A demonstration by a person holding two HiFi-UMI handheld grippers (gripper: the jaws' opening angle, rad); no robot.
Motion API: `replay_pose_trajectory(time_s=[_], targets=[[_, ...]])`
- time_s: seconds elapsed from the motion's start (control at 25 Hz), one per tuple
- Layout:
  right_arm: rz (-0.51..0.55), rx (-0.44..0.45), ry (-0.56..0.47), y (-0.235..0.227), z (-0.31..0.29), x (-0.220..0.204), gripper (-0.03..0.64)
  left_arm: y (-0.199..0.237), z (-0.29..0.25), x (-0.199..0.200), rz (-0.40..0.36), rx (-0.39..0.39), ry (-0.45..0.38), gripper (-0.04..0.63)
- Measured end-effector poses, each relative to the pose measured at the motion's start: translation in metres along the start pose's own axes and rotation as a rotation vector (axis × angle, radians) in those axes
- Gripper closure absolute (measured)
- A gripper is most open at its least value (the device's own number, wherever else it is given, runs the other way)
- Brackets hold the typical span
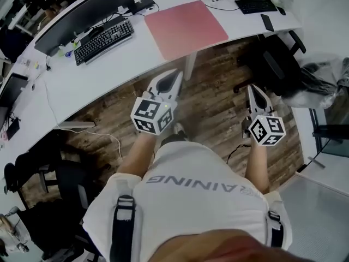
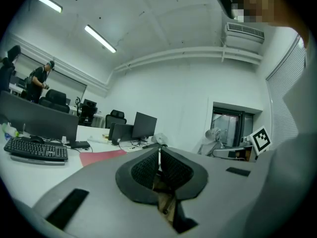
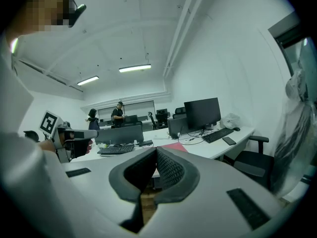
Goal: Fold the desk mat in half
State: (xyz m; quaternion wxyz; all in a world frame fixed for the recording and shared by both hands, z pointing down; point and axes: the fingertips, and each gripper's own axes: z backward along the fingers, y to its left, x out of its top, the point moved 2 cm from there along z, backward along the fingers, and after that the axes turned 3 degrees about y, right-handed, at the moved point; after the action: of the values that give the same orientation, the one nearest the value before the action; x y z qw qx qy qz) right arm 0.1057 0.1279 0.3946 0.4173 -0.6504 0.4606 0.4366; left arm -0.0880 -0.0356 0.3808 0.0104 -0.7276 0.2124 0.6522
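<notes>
Head view, left to right.

- Far left: a dark monitor (image 1: 82,15), cut off by the frame's upper edge, with a black keyboard (image 1: 103,40) in front of it on the white desk (image 1: 65,86). The desk's left end runs out of frame. The small items beside the monitor are too small to name.
- Centre top: the desk mat (image 1: 185,29), red-pink, lies flat and unfolded on the desk, near its front edge. Nothing rests on it.
- Below it, over the wood floor (image 1: 212,113): the left gripper (image 1: 175,74) is held in front of the person's body, well apart from the mat. Its marker cube (image 1: 152,115) hides the hand. In the left gripper view the jaws are pressed together with nothing between them. Only a red sliver of the mat shows there; the gripper body covers the rest.
- Just to the right: the right gripper (image 1: 252,89) is also over the floor, clear of the desk. Its jaws are closed tight and empty, pads meeting at the tip.
- Upper right: a second keyboard (image 1: 256,5) and a phone (image 1: 267,22) lie on the desk.
- A black office chair (image 1: 275,64) stands below the desk edge.
- Far right: a plastic bag (image 1: 322,83), partly cut off. Its contents cannot be made out.
</notes>
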Motion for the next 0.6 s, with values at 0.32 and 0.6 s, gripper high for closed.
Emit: replay_pose_trajectory(time_s=[0.32, 0.6], targets=[[0.084, 0.064, 0.044, 0.008, -0.083, 0.022, 0.594, 0.061, -0.039, 0.015, 0.045, 0.055, -0.013, 0.555], [0.141, 0.132, 0.086, 0.022, -0.141, 0.028, 0.594, 0.097, -0.041, 0.022, 0.061, 0.123, -0.030, 0.555]])
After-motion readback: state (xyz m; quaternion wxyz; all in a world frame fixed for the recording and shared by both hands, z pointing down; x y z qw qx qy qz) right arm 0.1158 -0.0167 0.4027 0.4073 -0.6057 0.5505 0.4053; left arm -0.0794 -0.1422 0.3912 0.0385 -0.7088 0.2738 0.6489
